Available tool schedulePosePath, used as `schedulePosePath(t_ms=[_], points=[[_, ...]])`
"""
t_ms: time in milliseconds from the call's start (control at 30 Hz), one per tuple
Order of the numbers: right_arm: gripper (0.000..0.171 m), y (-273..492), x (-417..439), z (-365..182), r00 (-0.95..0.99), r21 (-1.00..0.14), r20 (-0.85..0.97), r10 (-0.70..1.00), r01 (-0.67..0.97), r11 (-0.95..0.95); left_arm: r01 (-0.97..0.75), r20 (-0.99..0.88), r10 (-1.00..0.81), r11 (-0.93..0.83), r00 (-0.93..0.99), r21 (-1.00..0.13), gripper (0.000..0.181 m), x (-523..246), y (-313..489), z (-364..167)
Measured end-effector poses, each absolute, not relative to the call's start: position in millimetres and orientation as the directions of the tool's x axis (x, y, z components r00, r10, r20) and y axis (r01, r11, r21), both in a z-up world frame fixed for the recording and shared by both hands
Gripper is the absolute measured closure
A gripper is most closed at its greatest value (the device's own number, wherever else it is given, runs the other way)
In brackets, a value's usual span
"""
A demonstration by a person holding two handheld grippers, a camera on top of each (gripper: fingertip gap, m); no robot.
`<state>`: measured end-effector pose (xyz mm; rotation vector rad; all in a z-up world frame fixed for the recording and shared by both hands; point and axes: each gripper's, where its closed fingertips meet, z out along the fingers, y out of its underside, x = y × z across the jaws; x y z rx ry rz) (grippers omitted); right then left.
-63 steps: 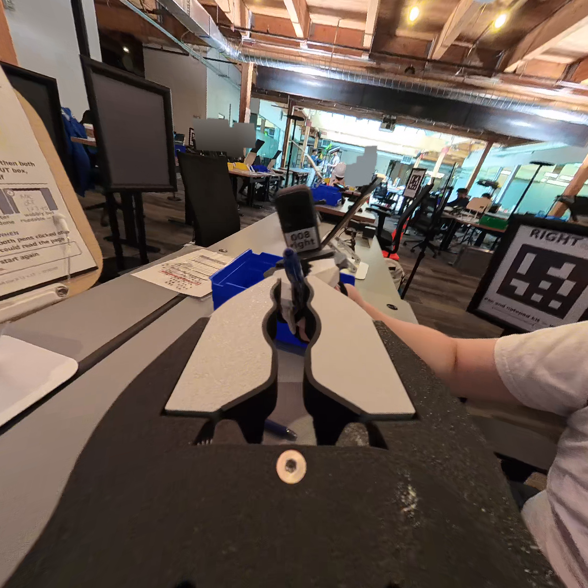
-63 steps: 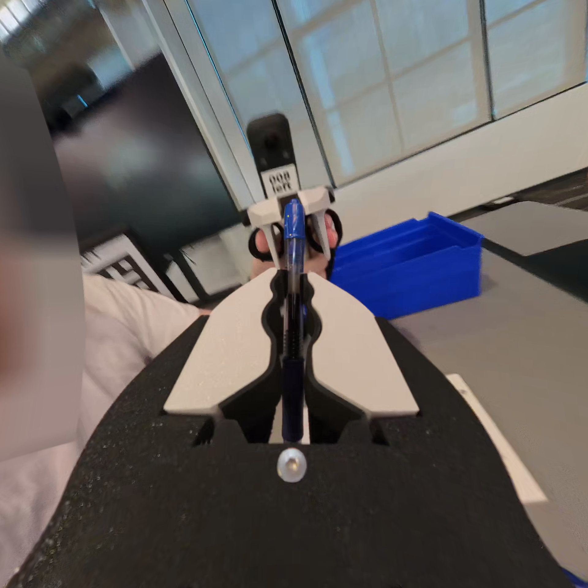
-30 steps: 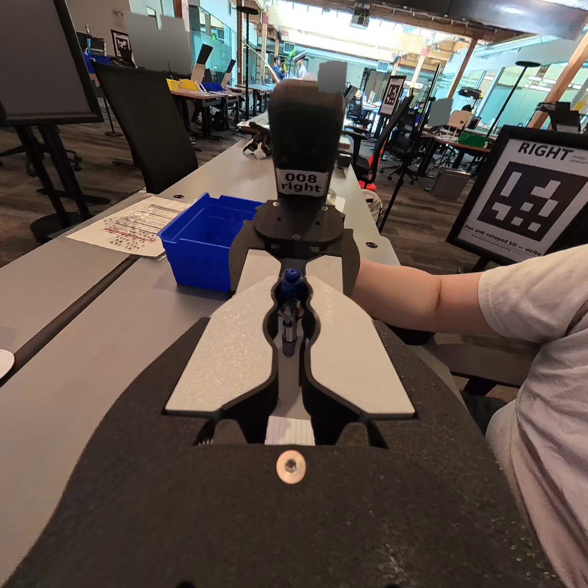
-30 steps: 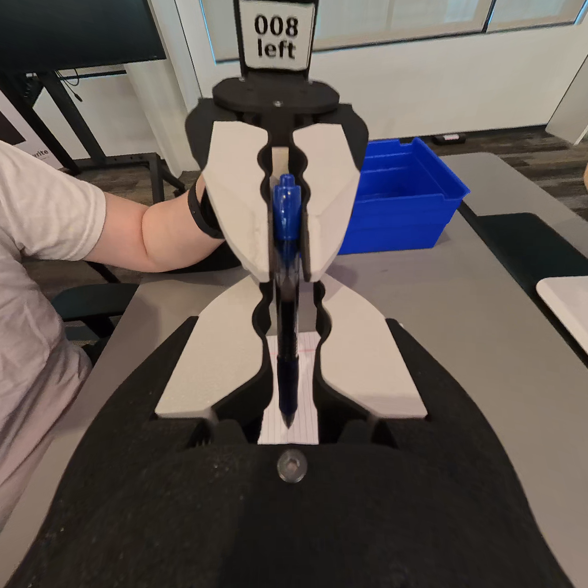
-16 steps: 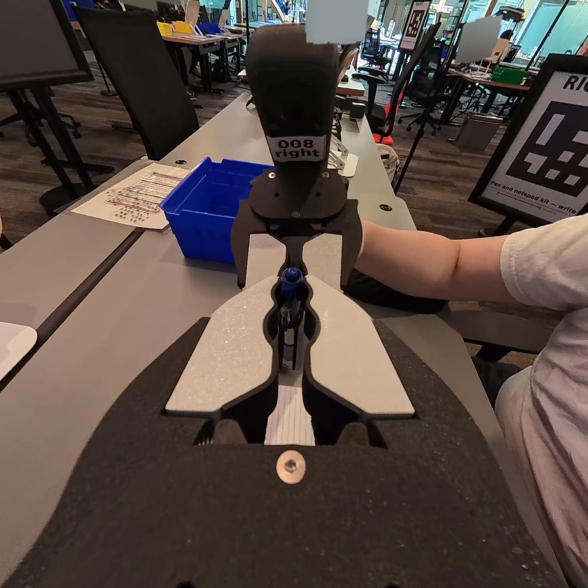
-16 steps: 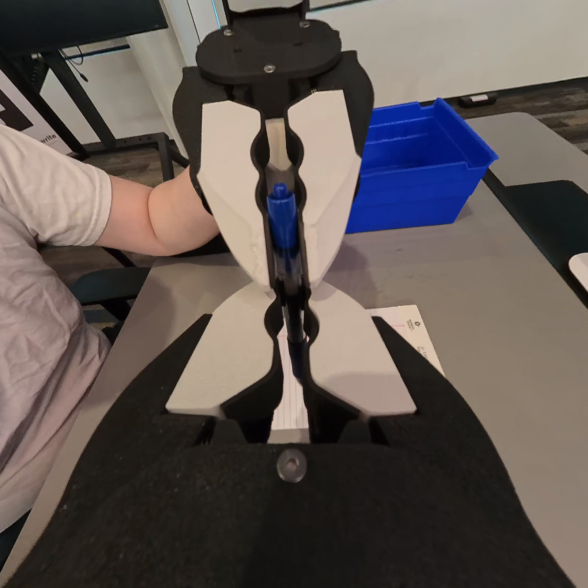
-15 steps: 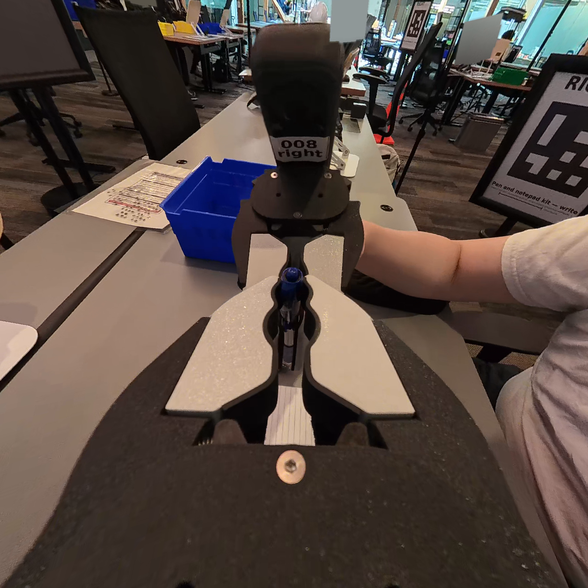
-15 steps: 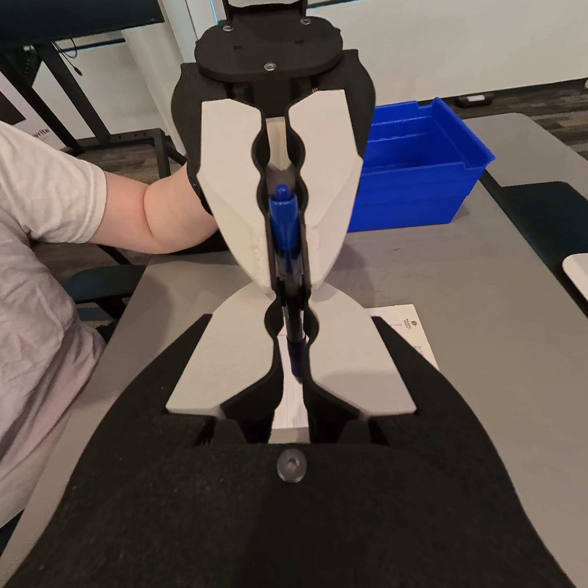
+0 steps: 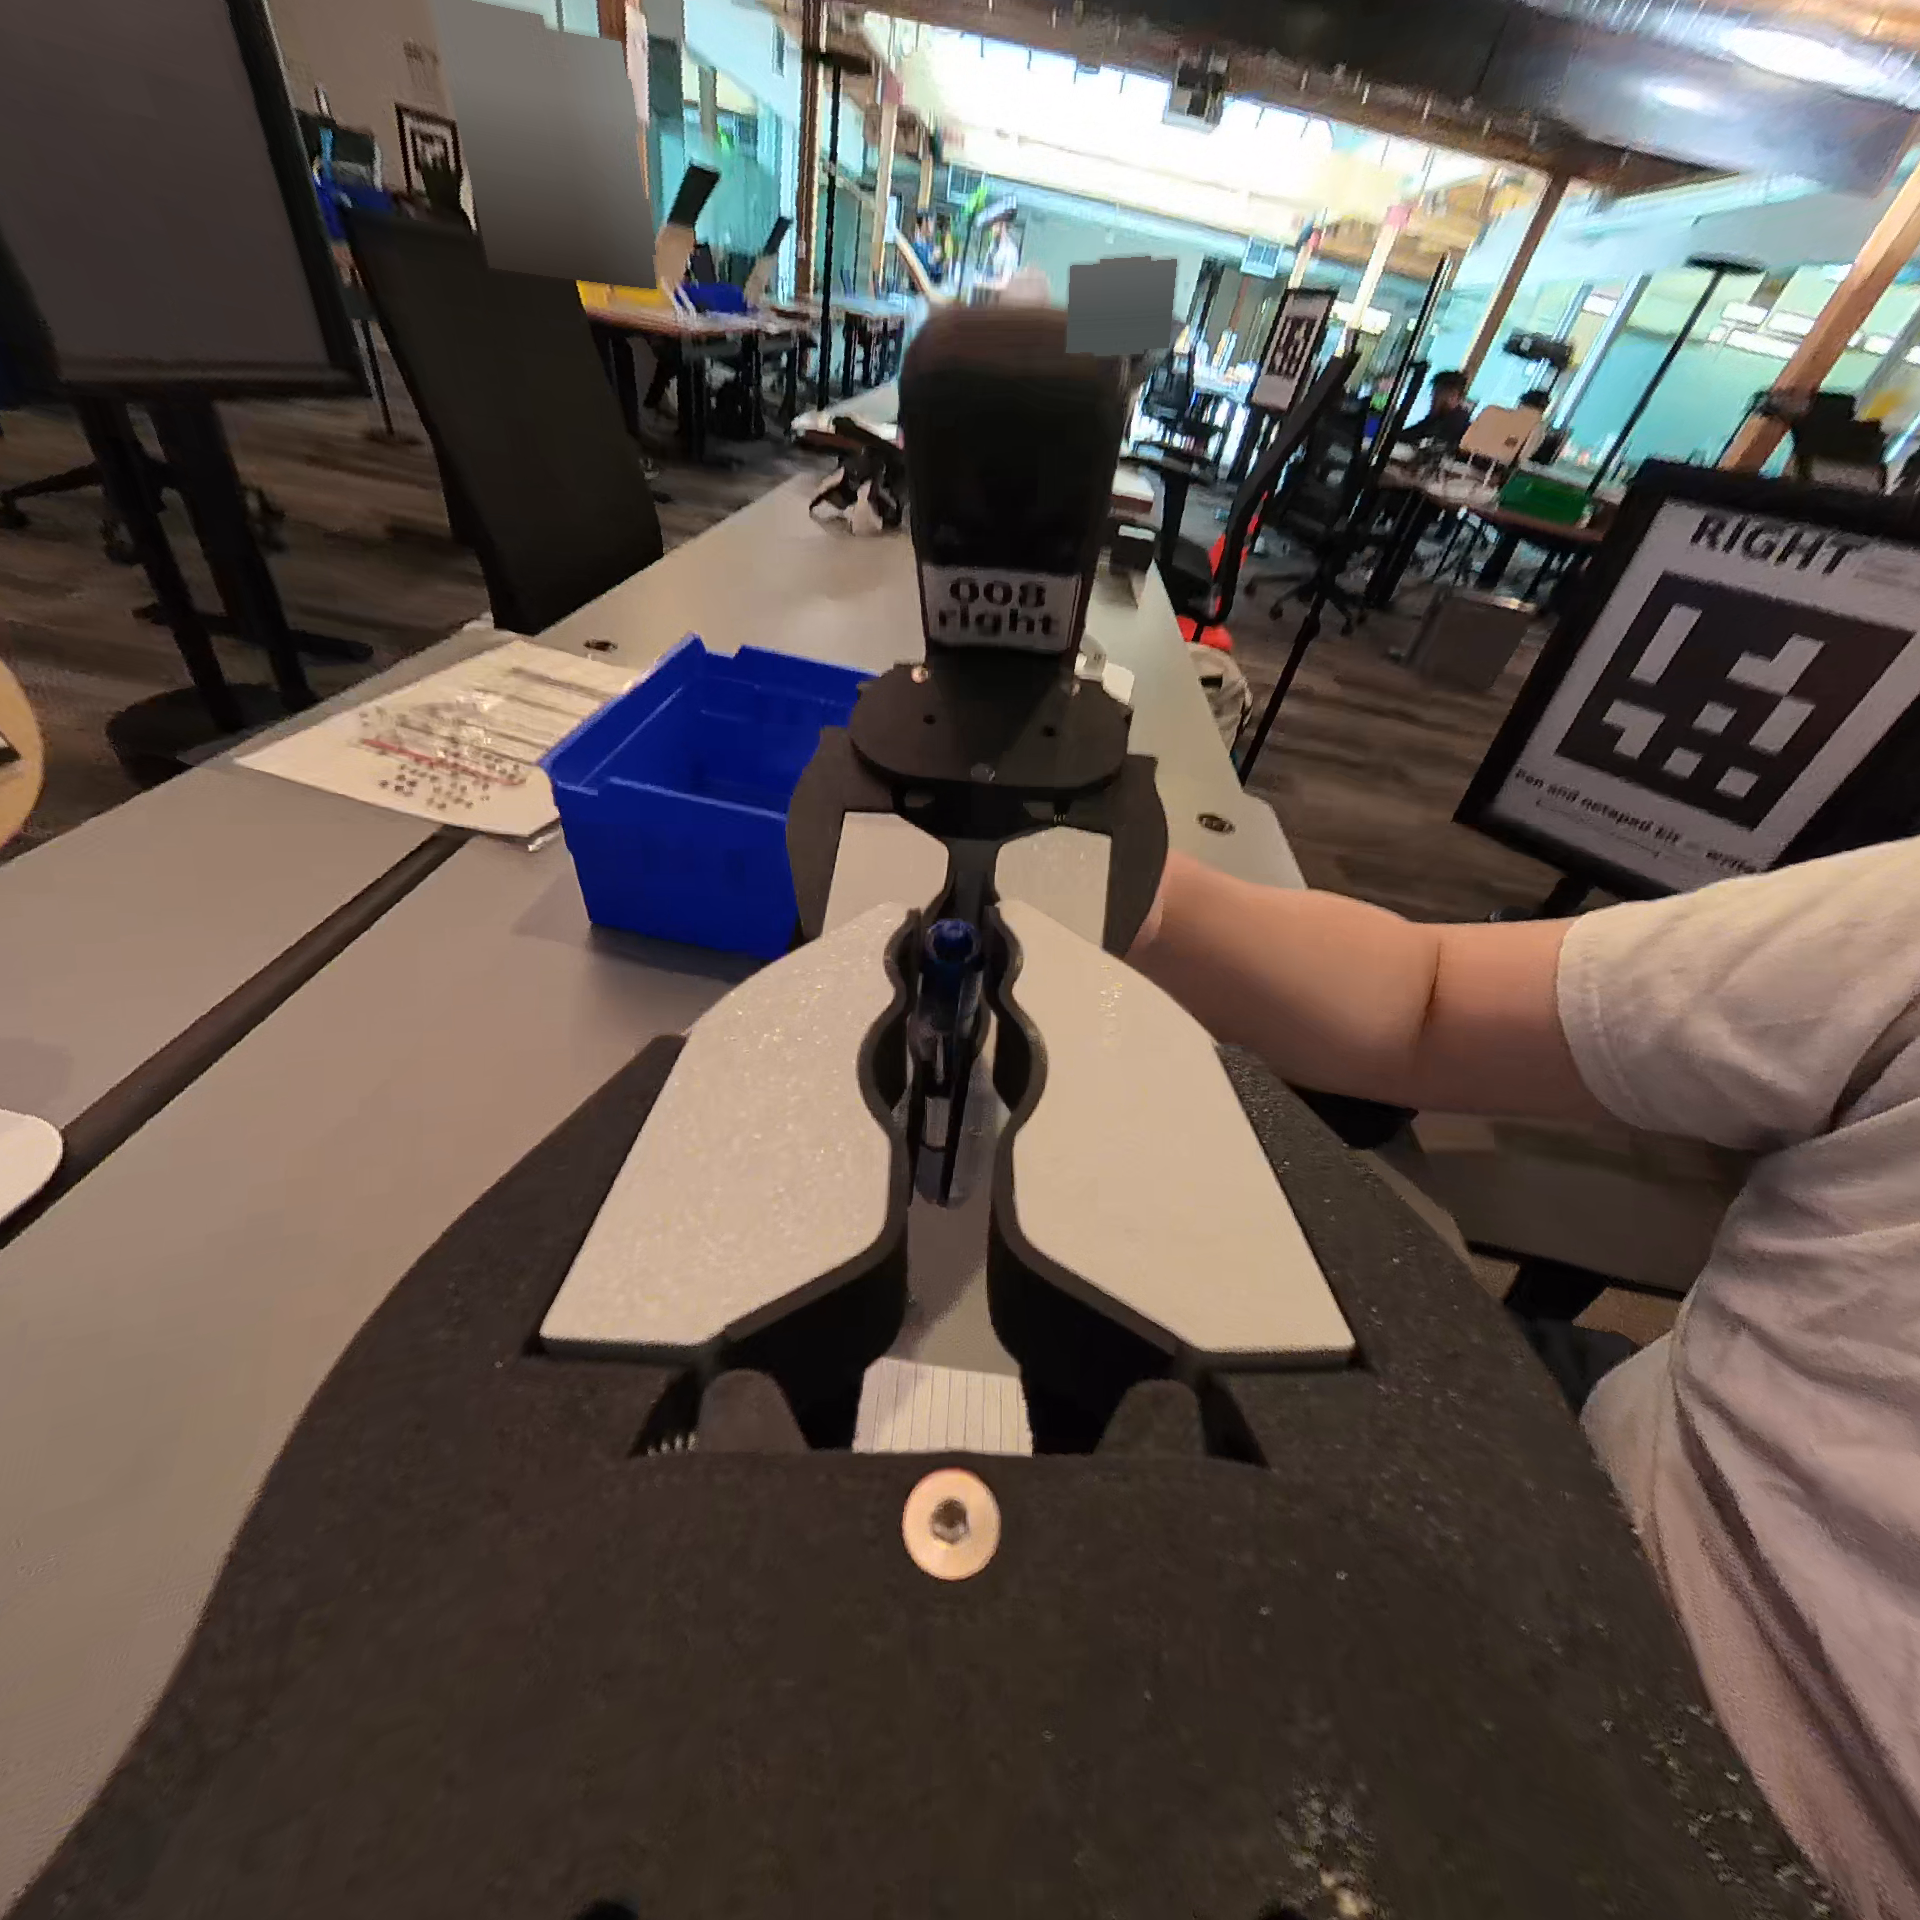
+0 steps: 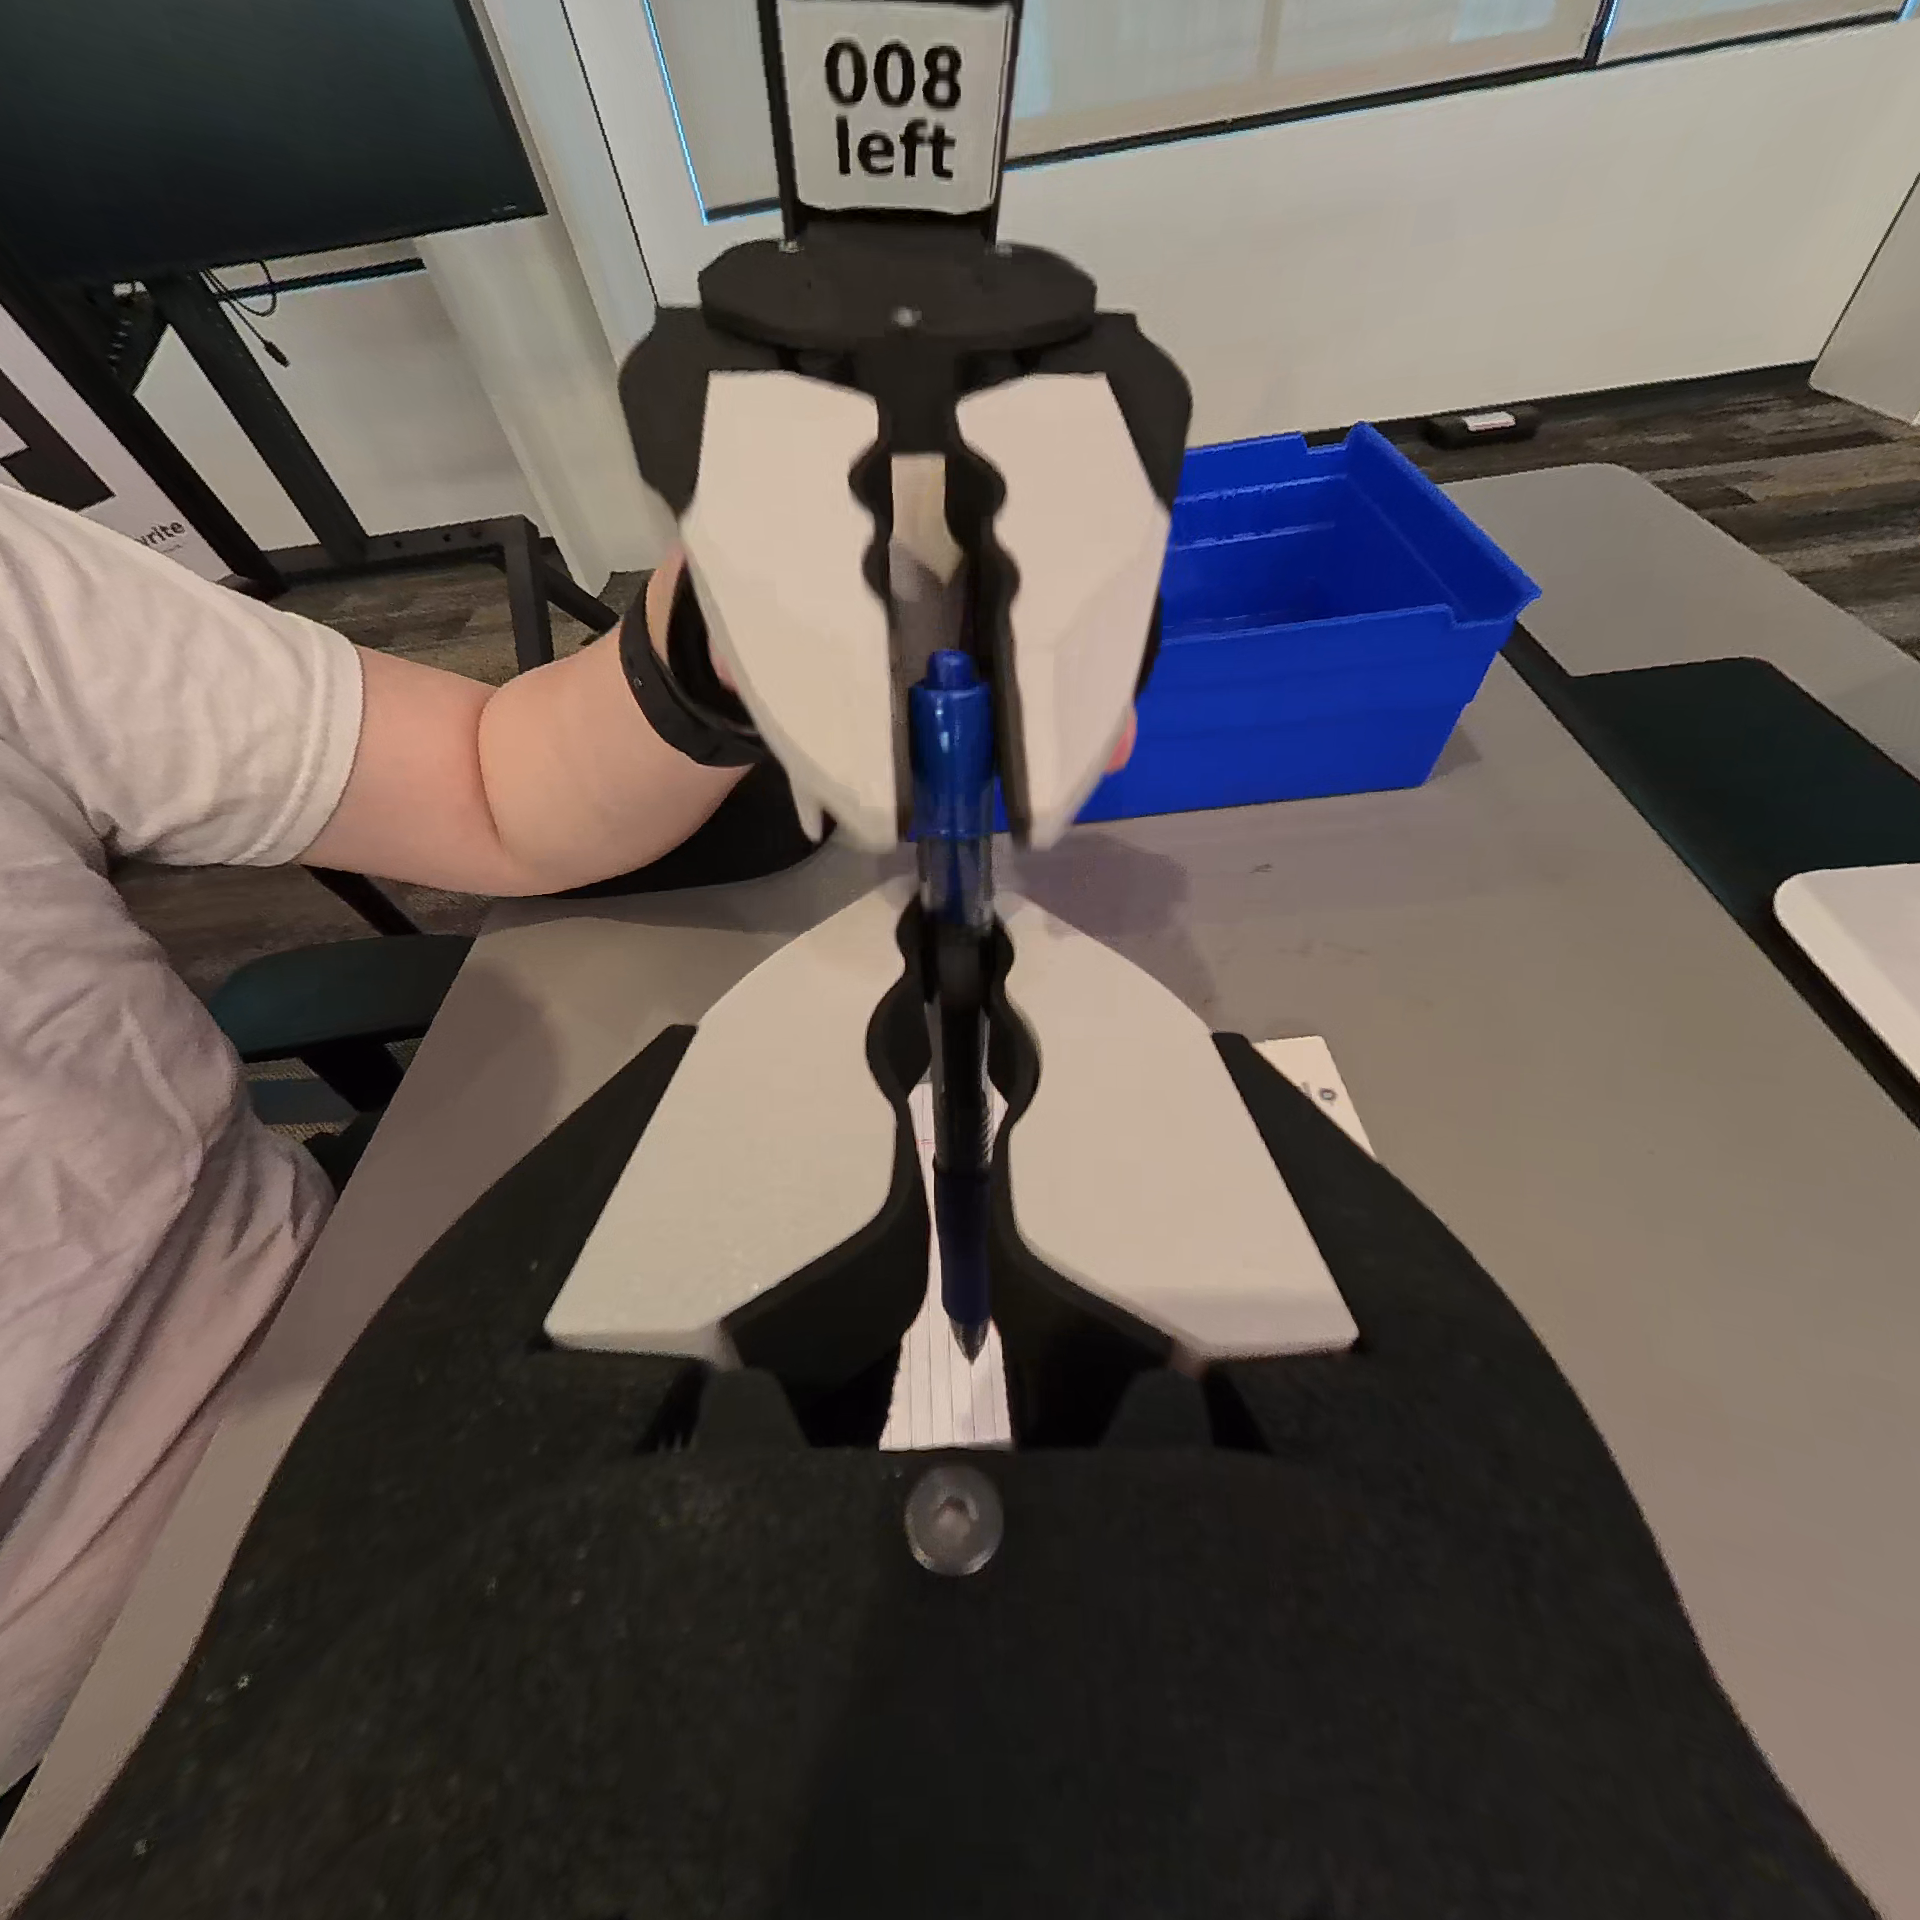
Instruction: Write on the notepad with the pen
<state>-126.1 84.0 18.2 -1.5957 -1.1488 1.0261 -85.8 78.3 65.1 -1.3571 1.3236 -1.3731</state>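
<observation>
Raised since half a second ago, left gripper (image 10: 951,831) pinches pen (image 10: 954,1039) top
Right gripper (image 10: 951,935) clamps the pen mid-barrel, tip just above notepad (image 10: 945,1403) on grey worktop (image 10: 1507,1039); blue bin (image 10: 1320,623) behind

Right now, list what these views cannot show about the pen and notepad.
- Notepad: only a lined strip and a corner show in the right wrist view; the right tongs cover the rest.
- Pen tip: contact with paper unclear.
- Any writing: hidden.
- Left wrist view: left tongs hide the pen's lower half.
</observation>
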Motion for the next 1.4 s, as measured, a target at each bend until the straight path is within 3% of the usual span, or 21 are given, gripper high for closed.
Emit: schedulePosePath(t_ms=[467,567,633,800,1133,1400], points=[[0.165,84.3,-134.7,9.2,0.213,-0.950,-0.165,0.963,0.228,-0.213,-0.140,0.185,-0.976,-0.168,-0.118,-0.976,0.178,-91.5,82.8,66.0],[0.156,85.6,-135.7,15.8,0.223,-0.957,-0.175,0.959,0.191,-0.219,-0.162,0.182,-0.977,-0.162,-0.115,-0.973,0.178,-90.1,81.4,62.7],[0.166,85.2,-135.0,18.2,0.224,-0.961,-0.167,0.960,0.181,-0.210,-0.157,0.187,-0.975,-0.168,-0.117,-0.973,0.178,-89.0,80.5,63.3],[0.167,88.6,-132.5,12.0,0.268,-0.953,-0.106,0.957,0.246,-0.175,-0.171,0.178,-0.978,-0.157,-0.112,-0.973,0.178,-88.0,80.8,59.9],[0.166,87.4,-127.8,21.5,0.242,-0.968,-0.113,0.964,0.191,-0.161,-0.138,0.173,-0.971,-0.151,-0.164,-0.979,0.170,-89.1,75.6,65.8],[0.167,81.5,-132.8,17.9,0.220,-0.962,-0.083,0.972,0.235,-0.136,-0.163,0.130,-0.977,-0.102,-0.171,-0.981,0.177,-85.6,71.2,59.4]])
